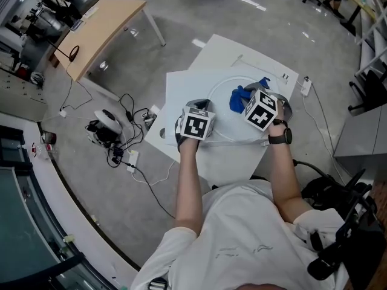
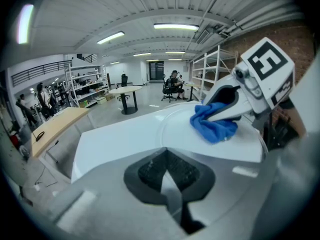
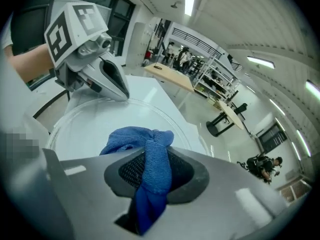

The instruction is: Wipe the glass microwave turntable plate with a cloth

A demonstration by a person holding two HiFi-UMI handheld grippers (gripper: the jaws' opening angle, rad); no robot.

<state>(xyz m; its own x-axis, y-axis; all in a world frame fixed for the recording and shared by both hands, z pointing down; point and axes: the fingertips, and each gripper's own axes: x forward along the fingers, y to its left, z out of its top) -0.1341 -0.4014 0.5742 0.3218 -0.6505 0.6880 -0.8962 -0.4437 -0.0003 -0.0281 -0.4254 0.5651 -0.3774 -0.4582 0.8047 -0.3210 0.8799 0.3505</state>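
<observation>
Bunched blue cloth (image 3: 142, 144) on clear, seemingly flat plate (image 3: 95, 116).

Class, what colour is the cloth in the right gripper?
Blue cloth, clearest in the right gripper view.

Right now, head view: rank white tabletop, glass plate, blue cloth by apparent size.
1. white tabletop: clearly largest.
2. glass plate: smaller, sits within the tabletop, partly covered.
3. blue cloth: smallest, lying on the plate, only partly visible.

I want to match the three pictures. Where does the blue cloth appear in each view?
Head view: blue cloth above centre, on the glass plate.
Left gripper view: cloth right of centre.
Right gripper view: cloth bottom centre, between the jaws.
Shared landmark: the glass plate.
</observation>
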